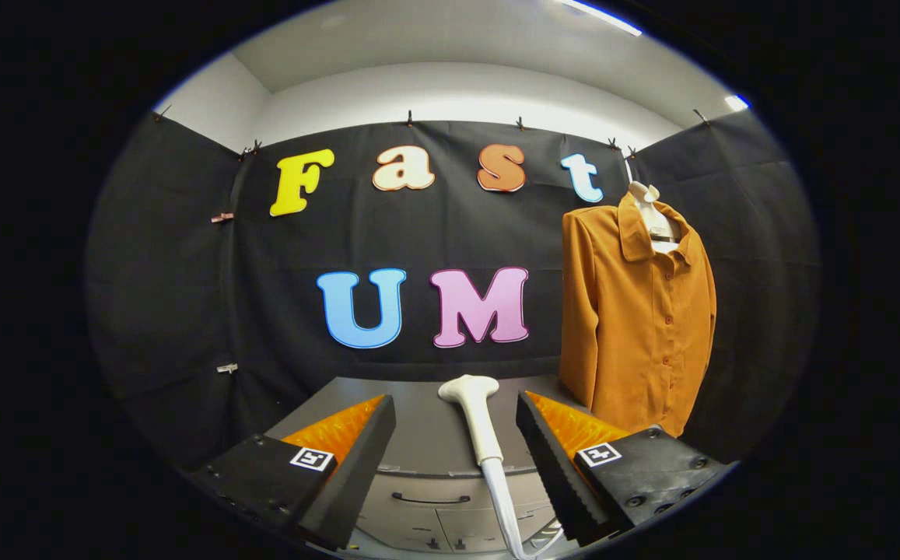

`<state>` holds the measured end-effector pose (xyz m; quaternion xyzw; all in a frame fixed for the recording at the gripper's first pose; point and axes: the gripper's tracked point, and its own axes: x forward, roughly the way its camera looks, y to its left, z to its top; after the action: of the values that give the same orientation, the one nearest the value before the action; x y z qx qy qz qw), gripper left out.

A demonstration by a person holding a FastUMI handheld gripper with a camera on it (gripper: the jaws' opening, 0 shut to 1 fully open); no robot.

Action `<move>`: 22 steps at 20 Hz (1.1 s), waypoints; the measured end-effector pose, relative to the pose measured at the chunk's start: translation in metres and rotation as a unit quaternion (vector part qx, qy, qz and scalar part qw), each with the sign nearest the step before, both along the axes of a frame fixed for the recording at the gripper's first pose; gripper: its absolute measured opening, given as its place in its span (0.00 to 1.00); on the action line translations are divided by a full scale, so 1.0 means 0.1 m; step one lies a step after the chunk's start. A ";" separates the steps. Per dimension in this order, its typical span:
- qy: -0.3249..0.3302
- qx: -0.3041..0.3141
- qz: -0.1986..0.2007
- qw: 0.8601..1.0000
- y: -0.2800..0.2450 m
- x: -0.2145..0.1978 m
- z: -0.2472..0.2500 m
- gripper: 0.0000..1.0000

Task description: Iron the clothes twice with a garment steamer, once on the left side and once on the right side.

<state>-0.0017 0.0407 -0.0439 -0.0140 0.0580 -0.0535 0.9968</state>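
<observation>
Grey cabinet point(418, 420) w/ steamer point(474, 416) left of shirt point(636, 319); gripper point(456, 459) spread, empty — centre on handle, squeeze firmly.

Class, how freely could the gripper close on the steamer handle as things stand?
Probably freely: the gripper has its jaws open, the steamer lies on the cabinet top between them, and nothing stands in the way.
</observation>
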 end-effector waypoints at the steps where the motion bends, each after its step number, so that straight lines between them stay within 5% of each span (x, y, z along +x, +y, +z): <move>1: 0.006 0.000 -0.001 1.000 -0.01 0.06 -0.04 0.98; 14: 0.130 -0.002 0.005 0.991 -0.42 1.36 -0.97 0.99; 22: 0.214 -0.018 -0.006 0.977 -0.51 1.64 -1.58 0.93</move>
<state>0.1627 -0.0105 -0.2023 -0.0426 0.2690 -0.0561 0.9606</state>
